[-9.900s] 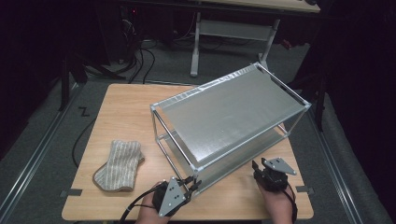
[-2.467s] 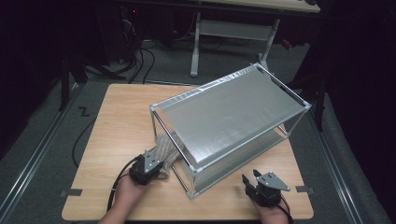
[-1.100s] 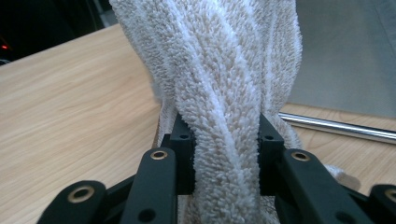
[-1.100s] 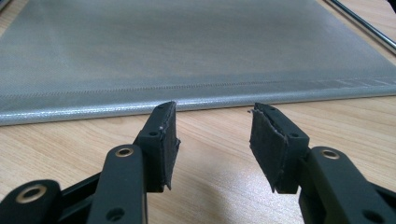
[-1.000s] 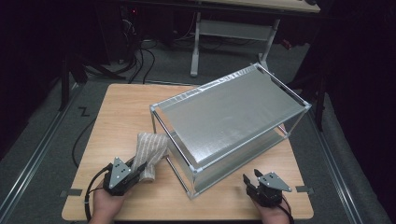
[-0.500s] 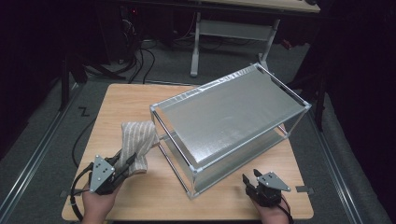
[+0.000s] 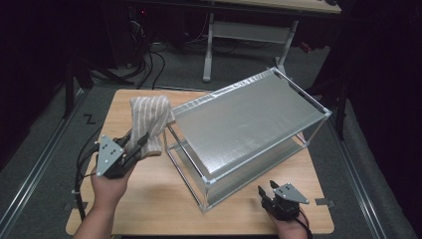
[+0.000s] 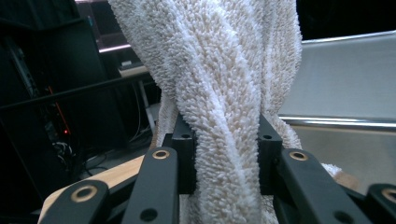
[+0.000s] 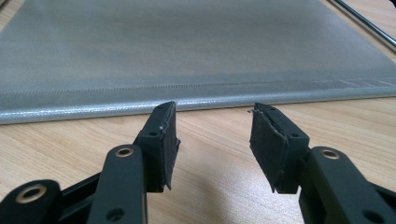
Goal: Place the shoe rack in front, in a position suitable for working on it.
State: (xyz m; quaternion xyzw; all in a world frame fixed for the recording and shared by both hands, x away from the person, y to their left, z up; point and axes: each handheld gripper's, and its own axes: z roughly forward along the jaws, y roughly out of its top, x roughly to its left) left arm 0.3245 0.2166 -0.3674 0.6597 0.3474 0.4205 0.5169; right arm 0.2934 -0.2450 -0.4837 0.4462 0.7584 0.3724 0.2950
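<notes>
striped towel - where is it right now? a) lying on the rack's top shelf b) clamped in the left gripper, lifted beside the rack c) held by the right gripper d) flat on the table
b: the left gripper has its jaws pressed on the striped towel, raised beside the rack.

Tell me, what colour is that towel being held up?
The towel is cream-white with faint beige stripes, best seen in the left gripper view.

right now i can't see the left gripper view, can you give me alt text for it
A thick cream striped towel hangs bunched and twisted between the two black jaws of the left gripper, which are shut on it. Behind it to the right is the silver mesh shelf of a metal rack, with a strip of wooden table and dark room at left.
</notes>
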